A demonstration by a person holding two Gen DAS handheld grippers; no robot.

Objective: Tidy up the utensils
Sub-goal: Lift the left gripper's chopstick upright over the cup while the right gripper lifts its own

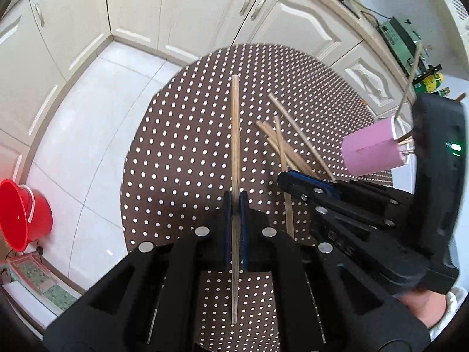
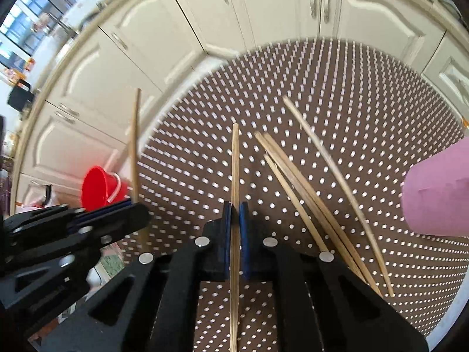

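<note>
Both grippers carry: left gripper (image 1: 235, 202) clamped on one chopstick (image 1: 235, 135), right gripper (image 2: 235, 214) clamped on another (image 2: 235, 170). Loose chopsticks (image 2: 307, 202) lie on dotted table (image 2: 366, 111). Pink cup (image 1: 372, 151) stands right. Next, prob.: swing tips over cup rim, drop in.

both grippers are matte black plastic with triangular cut-outs in the linkage arms and round silver bolt heads at the pivots. the jaws carry blue pads. the right gripper (image 1: 288, 180) has a blocky black handle with a small green light; below it shows what may be a pale sleeve cuff (image 1: 453, 299).
</note>
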